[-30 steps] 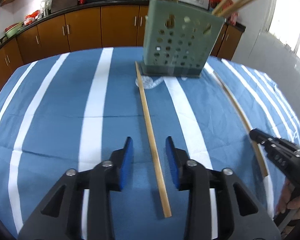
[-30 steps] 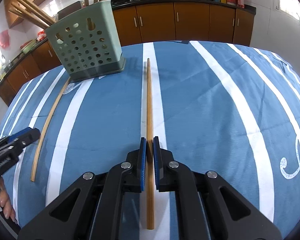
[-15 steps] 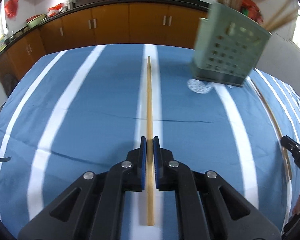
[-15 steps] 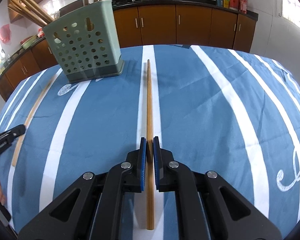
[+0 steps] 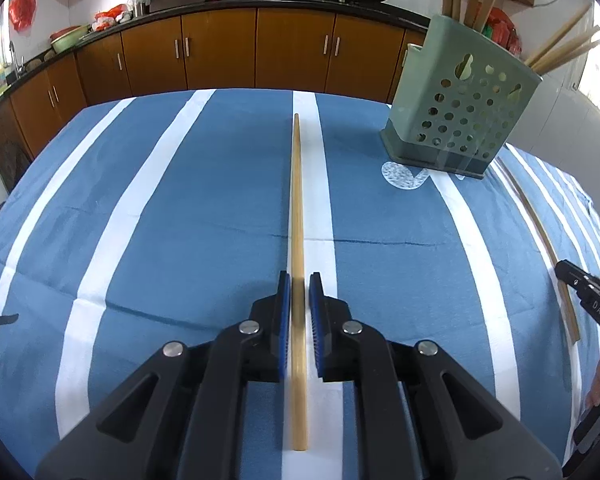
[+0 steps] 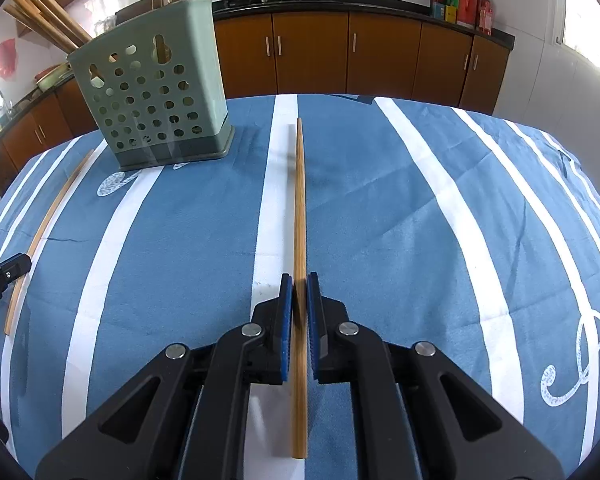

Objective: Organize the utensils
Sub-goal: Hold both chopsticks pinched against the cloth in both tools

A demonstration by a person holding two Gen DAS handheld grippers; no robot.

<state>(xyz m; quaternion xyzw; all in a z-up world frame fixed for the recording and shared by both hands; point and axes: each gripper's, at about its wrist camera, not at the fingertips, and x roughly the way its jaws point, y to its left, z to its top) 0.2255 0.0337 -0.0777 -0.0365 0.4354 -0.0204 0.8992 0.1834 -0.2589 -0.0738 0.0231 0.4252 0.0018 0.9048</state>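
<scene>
Two wooden chopsticks lie along a blue, white-striped tablecloth (image 5: 180,220). One chopstick (image 5: 297,200) runs between the blue pads of my left gripper (image 5: 299,280). Its jaws are opening slightly, and a thin gap shows beside the right pad. My right gripper (image 6: 299,280) is shut on the other chopstick (image 6: 299,200) near its thick end. The green perforated utensil holder (image 5: 460,120) stands upright at the far right in the left wrist view and at the far left (image 6: 152,100) in the right wrist view. It holds several chopsticks.
Each wrist view shows the other gripper at its edge: the right gripper (image 5: 588,300) on its chopstick (image 5: 540,232), the left gripper (image 6: 4,276) at its chopstick (image 6: 40,236). Brown kitchen cabinets (image 5: 220,56) and a counter with woks run behind the table.
My left gripper moved over the chopstick, lined up with it and closed from wide open to around it; now the pads stand slightly wider. The right gripper kept its grip and barely moved.
</scene>
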